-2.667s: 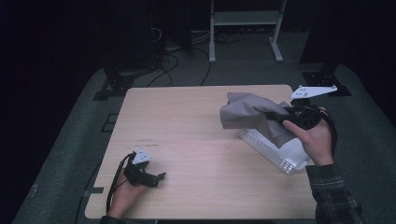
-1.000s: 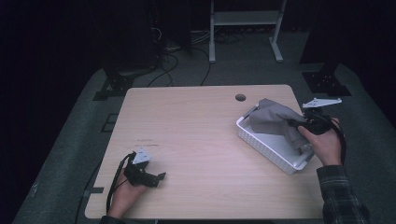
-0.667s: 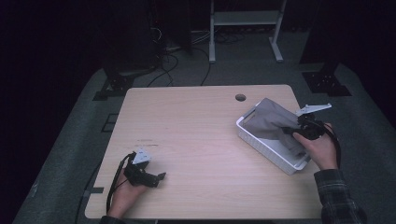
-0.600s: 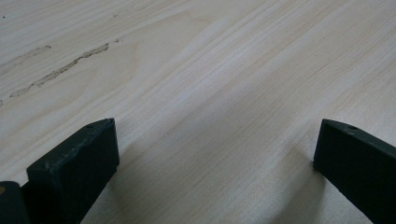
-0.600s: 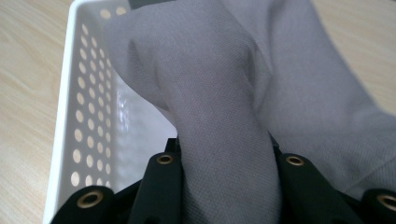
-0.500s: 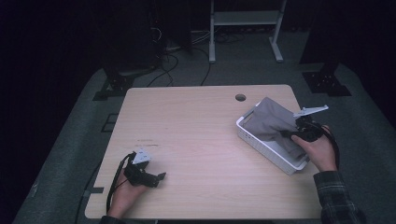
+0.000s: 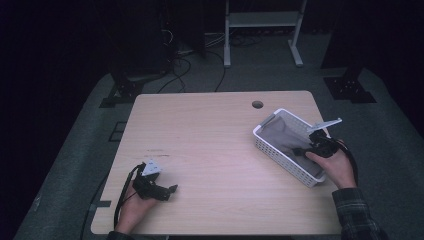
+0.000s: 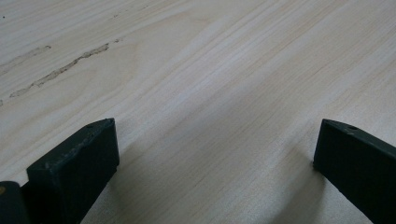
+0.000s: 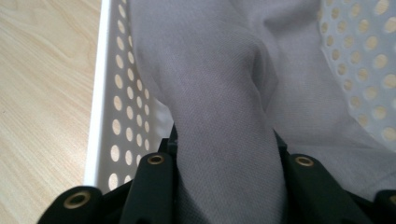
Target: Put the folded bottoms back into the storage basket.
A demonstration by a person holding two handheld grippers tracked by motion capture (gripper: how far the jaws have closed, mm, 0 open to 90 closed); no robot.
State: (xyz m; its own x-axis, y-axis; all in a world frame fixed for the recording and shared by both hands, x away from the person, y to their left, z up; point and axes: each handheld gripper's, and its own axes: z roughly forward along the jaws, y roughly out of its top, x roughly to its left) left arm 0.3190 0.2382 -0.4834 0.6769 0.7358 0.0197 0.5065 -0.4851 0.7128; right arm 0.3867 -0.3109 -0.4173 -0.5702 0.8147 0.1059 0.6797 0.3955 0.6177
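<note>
A grey cloth [image 7: 286, 136] lies inside a white perforated basket [image 7: 280, 155] on the right half of the table. My right gripper [image 7: 306, 149] reaches into the basket and is shut on a fold of the grey cloth [image 9: 224, 140], which rises between its jaws beside the basket wall [image 9: 112, 107]. My left gripper [image 7: 165, 192] rests on the table near the front left corner. Its jaws stand wide apart over bare wood [image 8: 210, 116], holding nothing.
The wooden table [image 7: 210, 150] has a round cable hole [image 7: 257, 104] near its back edge. A scuff mark [image 8: 60, 70] runs across the wood ahead of the left gripper. Dark floor, cables and a white stand leg [image 7: 295, 35] lie beyond the table.
My right gripper has lowered the grey cloth from above the table down into the basket, and the cloth now lies flat inside it. The left gripper has stayed put.
</note>
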